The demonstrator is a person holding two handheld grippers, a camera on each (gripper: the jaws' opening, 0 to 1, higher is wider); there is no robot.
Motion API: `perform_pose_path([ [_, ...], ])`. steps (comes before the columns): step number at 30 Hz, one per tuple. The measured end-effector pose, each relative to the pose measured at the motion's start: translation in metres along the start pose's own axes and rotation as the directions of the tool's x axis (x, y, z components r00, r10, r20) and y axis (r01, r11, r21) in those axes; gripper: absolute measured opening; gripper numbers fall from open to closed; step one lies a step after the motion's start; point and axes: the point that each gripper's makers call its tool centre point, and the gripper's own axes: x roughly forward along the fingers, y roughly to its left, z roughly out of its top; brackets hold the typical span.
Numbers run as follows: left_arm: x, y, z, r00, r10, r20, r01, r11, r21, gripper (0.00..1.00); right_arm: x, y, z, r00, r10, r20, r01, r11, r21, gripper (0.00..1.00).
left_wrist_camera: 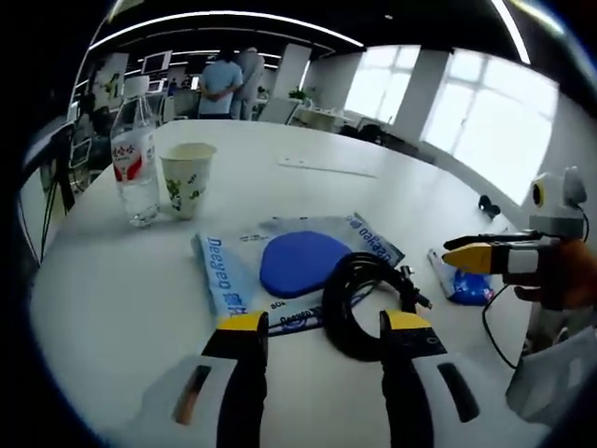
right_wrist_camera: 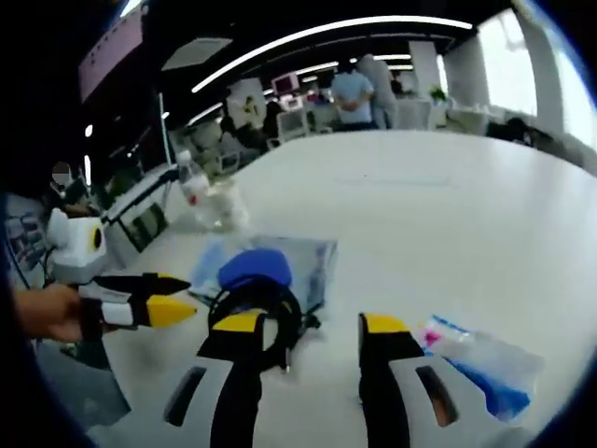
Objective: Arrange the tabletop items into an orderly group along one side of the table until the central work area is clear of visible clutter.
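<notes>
On the white table [left_wrist_camera: 112,299] lies a clear bag with blue print [left_wrist_camera: 229,271], holding a blue oval pad [left_wrist_camera: 298,261]. A coiled black cable [left_wrist_camera: 359,294] rests on the bag's near edge, just beyond my left gripper [left_wrist_camera: 322,327], which is open and holds nothing. A water bottle [left_wrist_camera: 135,159] and a paper cup [left_wrist_camera: 187,177] stand at the far left. A small blue-and-white packet [left_wrist_camera: 462,280] lies to the right. My right gripper [right_wrist_camera: 303,327] is open above the table, with the cable [right_wrist_camera: 256,313], pad [right_wrist_camera: 254,269] and packet [right_wrist_camera: 480,364] around it. The bottle [right_wrist_camera: 196,196] stands farther off.
A flat white sheet [left_wrist_camera: 326,166] lies far across the table. People stand by desks and screens beyond the table [left_wrist_camera: 224,84]. The other gripper enters each view from the side [left_wrist_camera: 494,257] [right_wrist_camera: 140,299], held by a hand. A thin black wire [left_wrist_camera: 494,327] hangs at the right edge.
</notes>
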Motion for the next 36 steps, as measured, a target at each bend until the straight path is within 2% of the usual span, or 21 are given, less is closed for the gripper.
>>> perform_pose_path([
  [4, 0.001, -0.006, 0.0, 1.0, -0.004, 0.012, 0.004, 1.0, -0.026, 0.47, 0.006, 0.005, -0.006, 1.0, 0.013, -0.016, -0.012, 1.0, 0.002, 0.37],
  [9, 0.003, -0.012, -0.003, 1.0, -0.008, -0.002, 0.008, 1.0, -0.021, 0.47, 0.011, 0.013, -0.013, 0.999, 0.022, -0.039, -0.022, 1.0, 0.012, 0.37],
  [19, 0.005, -0.004, -0.005, 0.999, 0.031, -0.012, -0.031, 0.997, -0.067, 0.44, 0.021, 0.019, -0.027, 0.995, 0.024, -0.102, -0.023, 1.0, 0.008, 0.36],
  [27, 0.013, -0.013, -0.012, 0.998, 0.038, -0.047, -0.039, 0.999, -0.035, 0.47, 0.028, 0.024, -0.033, 0.991, 0.03, -0.133, -0.031, 1.0, -0.003, 0.36],
  [36, 0.025, -0.018, -0.021, 0.994, 0.056, -0.092, -0.058, 0.998, -0.021, 0.42, 0.036, 0.024, -0.037, 0.986, 0.028, -0.165, -0.031, 0.999, -0.017, 0.35],
])
